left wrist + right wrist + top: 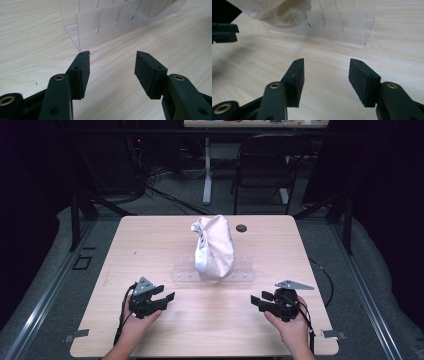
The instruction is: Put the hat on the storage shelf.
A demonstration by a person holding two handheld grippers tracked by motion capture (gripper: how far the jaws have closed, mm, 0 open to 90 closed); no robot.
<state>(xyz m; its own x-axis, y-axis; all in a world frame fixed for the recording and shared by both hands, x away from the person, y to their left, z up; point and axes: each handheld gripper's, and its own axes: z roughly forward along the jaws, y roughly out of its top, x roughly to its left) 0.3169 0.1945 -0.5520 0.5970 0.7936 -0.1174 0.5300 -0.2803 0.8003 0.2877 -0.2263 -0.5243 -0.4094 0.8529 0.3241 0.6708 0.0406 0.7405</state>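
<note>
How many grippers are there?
2. The left gripper is near the table's front left, the right gripper near its front right; both open, empty.

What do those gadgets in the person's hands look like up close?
Both are matte black. The left gripper and right gripper each carry a grey three-cornered plate on top and trail a black cable. Each has two flat black jaws with dark pads and brass-coloured rivets at the joints. The forearms show no sleeves.
</note>
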